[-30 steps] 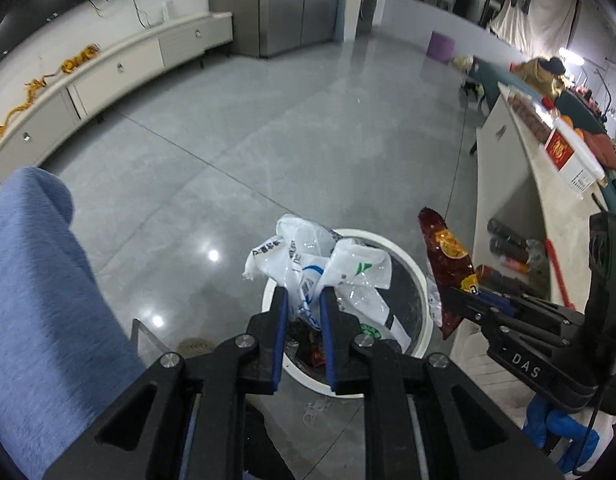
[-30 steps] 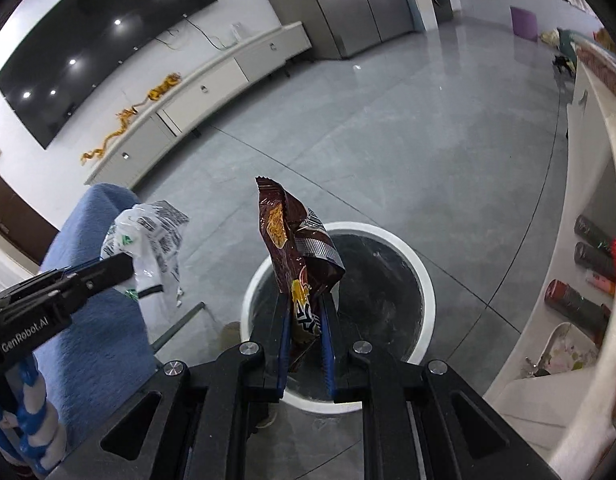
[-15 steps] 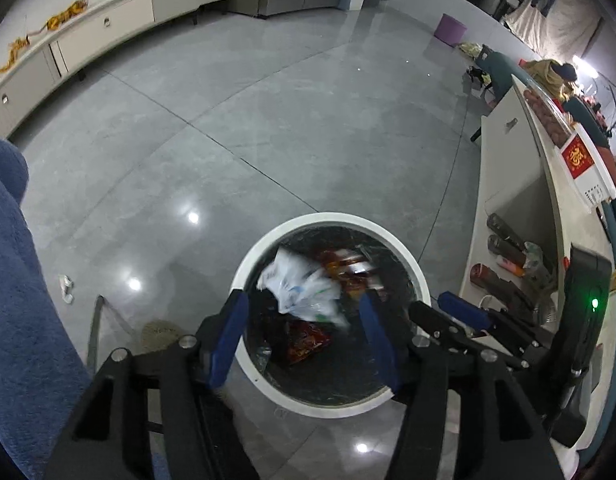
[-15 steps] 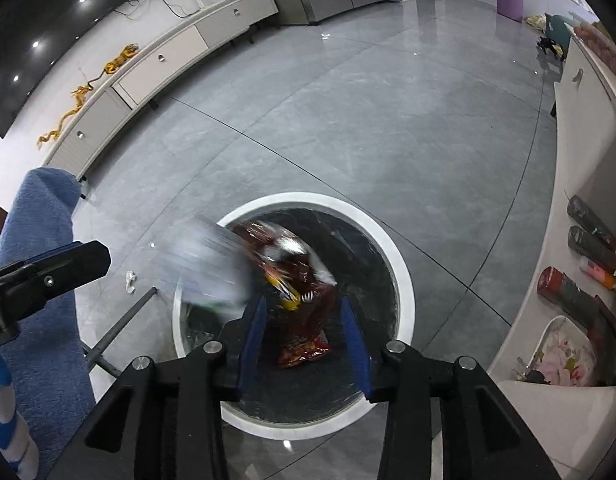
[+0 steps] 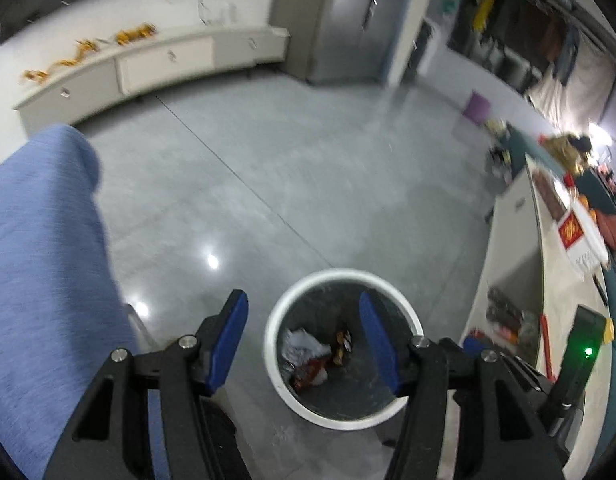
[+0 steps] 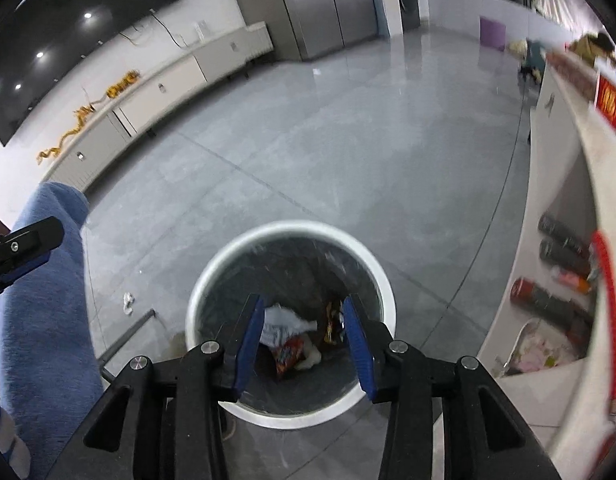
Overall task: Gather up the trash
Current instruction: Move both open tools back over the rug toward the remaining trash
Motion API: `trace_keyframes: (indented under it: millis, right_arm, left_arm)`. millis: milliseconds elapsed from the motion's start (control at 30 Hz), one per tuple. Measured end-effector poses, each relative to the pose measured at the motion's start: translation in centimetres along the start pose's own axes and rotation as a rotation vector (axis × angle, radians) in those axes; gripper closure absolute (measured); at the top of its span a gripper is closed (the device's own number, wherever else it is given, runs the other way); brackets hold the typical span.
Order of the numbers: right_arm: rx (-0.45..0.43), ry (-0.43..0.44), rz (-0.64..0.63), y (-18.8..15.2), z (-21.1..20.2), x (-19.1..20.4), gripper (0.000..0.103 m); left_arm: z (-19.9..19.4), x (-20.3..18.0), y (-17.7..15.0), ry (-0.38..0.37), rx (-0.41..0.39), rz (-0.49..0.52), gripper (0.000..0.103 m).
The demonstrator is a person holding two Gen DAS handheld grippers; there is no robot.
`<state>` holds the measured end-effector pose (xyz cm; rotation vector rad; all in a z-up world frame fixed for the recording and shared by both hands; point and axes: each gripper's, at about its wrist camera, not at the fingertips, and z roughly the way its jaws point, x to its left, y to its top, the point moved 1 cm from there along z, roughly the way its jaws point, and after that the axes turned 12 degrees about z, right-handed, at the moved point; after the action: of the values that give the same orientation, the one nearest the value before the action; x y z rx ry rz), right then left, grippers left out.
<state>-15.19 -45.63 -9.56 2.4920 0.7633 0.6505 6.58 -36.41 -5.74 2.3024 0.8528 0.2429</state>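
Floor (image 5: 291, 168) of polished grey tile fills most of both views, with a long white cabinet (image 5: 159, 64) along the far wall and a white counter (image 6: 564, 168) at the right edge. Blue fabric (image 5: 39, 264) covers the left side of the left wrist view and shows again at the lower left of the right wrist view. On the tile stands a round bin (image 6: 211, 276) with a white rim and a dark liner. Both grippers hang above it, pointing down. The left gripper (image 5: 303, 344) has its jaws spread apart with nothing between the blue pads; the bin opening shows through the gap. The right gripper (image 6: 303, 344) likewise stands with jaws apart and holds nothing. At the bottom of the bin lie a crumpled white plastic bag (image 6: 283, 324), a red snack packet (image 6: 289, 358) just beside it, and a dark snack wrapper (image 6: 331, 322) toward the right. A small white scrap (image 6: 127, 302) lies on the tile left of the bin, apart from it.
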Motion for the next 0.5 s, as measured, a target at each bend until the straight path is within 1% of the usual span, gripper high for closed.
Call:
trace_keyframes:
  millis: [100,200,267,367,500]
  right_arm:
    - [-0.054,0.018,-0.023,0.1,-2.2,1.5,0.06]
    - [-0.088,0.049,-0.048,-0.1,-4.3,3.4,0.06]
    - [-0.103,0.078,-0.07,-0.3,-5.6,4.9,0.06]
    - [-0.126,0.123,-0.112,-0.7,-7.5,7.0,0.06]
    - [-0.15,0.185,-0.145,-1.6,-9.7,9.8,0.056]
  left_arm:
    - [-3.3,0.6,-0.8,0.049,-0.067,-0.003,0.047]
    - [-5.9,1.0,-1.9,0.073,-0.093,0.002,0.047]
    - [-7.5,1.5,-2.6,0.095,-0.099,0.009,0.047]
    - [-9.9,2.7,-4.1,0.107,-0.1,0.015,0.047]
    - [-13.4,5.2,-5.8,0.153,-0.13,-0.012,0.047]
